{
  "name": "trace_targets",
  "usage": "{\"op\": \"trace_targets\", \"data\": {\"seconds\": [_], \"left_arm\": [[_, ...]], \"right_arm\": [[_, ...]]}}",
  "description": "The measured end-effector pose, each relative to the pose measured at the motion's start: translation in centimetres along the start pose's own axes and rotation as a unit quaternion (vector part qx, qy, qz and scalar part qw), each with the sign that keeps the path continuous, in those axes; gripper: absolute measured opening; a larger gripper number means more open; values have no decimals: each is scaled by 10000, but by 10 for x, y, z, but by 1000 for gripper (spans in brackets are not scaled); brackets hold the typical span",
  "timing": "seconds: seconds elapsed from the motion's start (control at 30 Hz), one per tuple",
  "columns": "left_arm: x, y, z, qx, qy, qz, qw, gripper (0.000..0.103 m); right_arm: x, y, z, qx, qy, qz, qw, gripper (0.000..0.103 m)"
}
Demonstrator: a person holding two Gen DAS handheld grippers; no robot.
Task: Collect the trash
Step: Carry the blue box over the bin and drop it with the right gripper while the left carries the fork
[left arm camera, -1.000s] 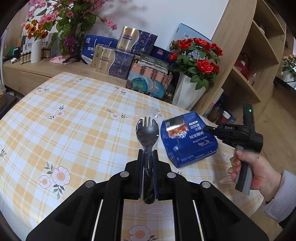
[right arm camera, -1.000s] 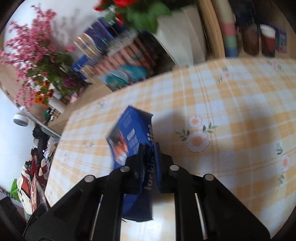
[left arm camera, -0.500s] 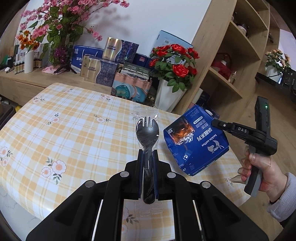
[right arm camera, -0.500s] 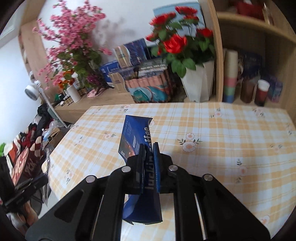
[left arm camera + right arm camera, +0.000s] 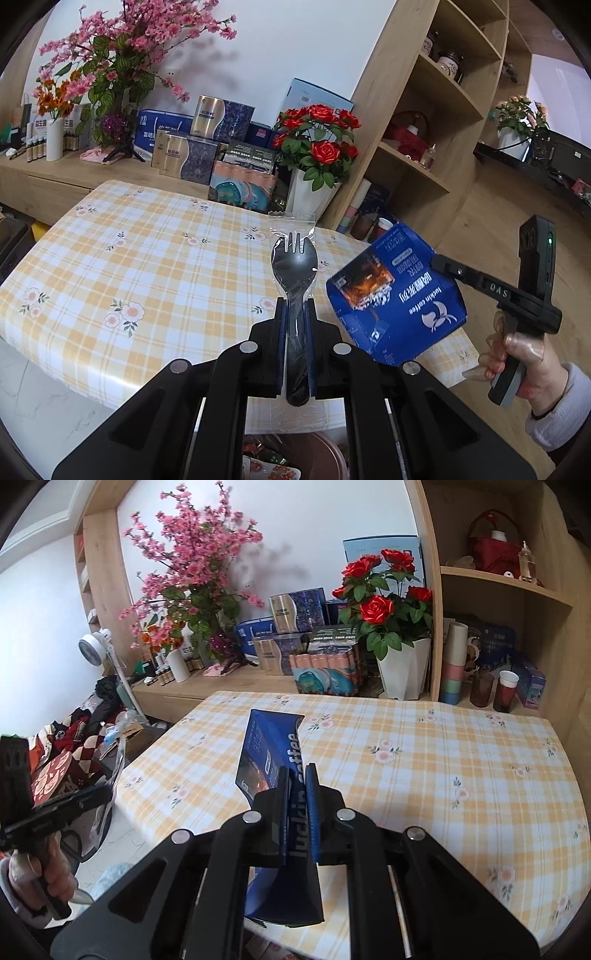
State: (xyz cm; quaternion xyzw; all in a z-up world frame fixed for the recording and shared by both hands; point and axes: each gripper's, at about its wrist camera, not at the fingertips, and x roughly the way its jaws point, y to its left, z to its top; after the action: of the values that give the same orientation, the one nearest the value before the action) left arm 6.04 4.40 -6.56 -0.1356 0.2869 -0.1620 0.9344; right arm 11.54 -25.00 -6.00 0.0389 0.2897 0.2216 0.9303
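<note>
Checked table (image 5: pixel 147 258) now lower; grippers clamp wrapped spork (image 5: pixel 294 266) and coffee box (image 5: pixel 271 746).

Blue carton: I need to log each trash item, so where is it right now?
The blue carton is off the table, clamped in the right claw; in the left view it hangs right of the wrapped spork.

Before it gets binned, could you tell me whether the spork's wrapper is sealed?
Apparently sealed: the clear wrapper encloses the spork with its crimped top intact.
</note>
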Motion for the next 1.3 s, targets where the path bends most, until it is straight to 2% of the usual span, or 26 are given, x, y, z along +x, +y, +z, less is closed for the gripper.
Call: {"op": "trace_targets", "data": {"seconds": [0.33,0.7,0.8,0.87,0.9,0.97,1.0,1.07,1.13,1.2,1.3], "left_arm": [[-36,-9,-19,43,-16,-116,9999,9],[-41,-15,-32,28,73,-166,9998,9],[-40,-16,-35,39,116,-168,9998,9],[-37,-16,-36,50,160,-161,9997,9],[-36,-16,-36,47,182,-159,9997,9],[-34,-16,-39,27,237,-167,9996,9],[-33,-16,-40,20,253,-173,9995,9],[-31,-18,-44,26,286,-185,9994,9],[-29,-21,-48,67,335,-216,9992,9],[-25,-24,-53,87,411,-268,9988,9],[-21,-29,-60,173,533,-314,9979,9]], "right_arm": [[-33,40,-63,-248,392,114,9989,13],[-2,68,-129,-204,1345,435,9897,13],[3,65,-131,49,1264,493,9907,16],[1,63,-125,180,1068,487,9929,35],[0,62,-121,197,964,466,9941,39],[-5,59,-112,199,743,374,9963,61],[-9,58,-107,177,583,284,9977,66],[-15,57,-98,142,354,141,9992,90],[-24,53,-91,274,16,92,9996,98],[-30,48,-85,481,-188,127,9986,98],[-35,43,-81,539,-333,-77,9980,98]]}}
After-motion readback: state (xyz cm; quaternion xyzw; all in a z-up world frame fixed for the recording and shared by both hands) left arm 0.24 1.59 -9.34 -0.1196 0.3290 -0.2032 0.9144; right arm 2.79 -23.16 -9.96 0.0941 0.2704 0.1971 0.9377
